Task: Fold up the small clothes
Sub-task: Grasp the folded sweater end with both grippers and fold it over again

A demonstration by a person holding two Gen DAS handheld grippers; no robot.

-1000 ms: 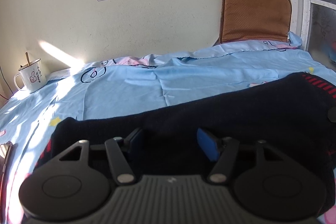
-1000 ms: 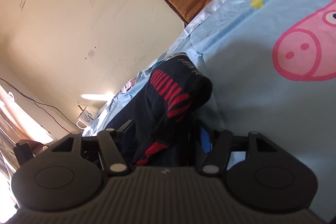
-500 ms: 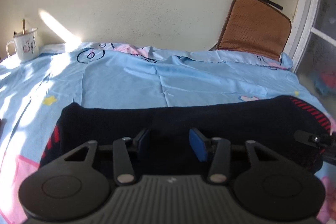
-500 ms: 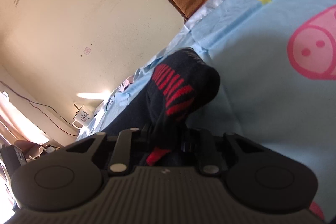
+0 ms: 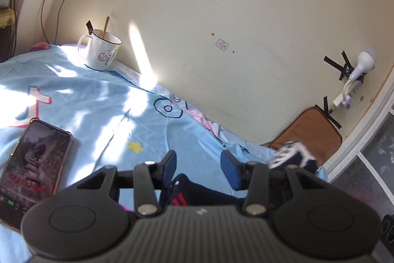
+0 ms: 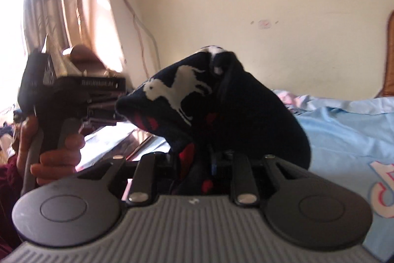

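Right gripper (image 6: 197,164): jaws opening, pads hidden under cloth; the dark navy knitted garment with white animal motif and red marks (image 6: 221,110) sits bunched between them, raised above the light blue printed bedsheet (image 6: 344,130). Grip contact: cannot tell. Left gripper (image 5: 199,169): blue pads (image 5: 230,171) partly apart, bare sheet between them; an edge of the garment (image 5: 197,194) lies just below the jaws. Black smartphone (image 5: 32,164) and white enamel mug (image 5: 101,51) lie on the sheet to the left
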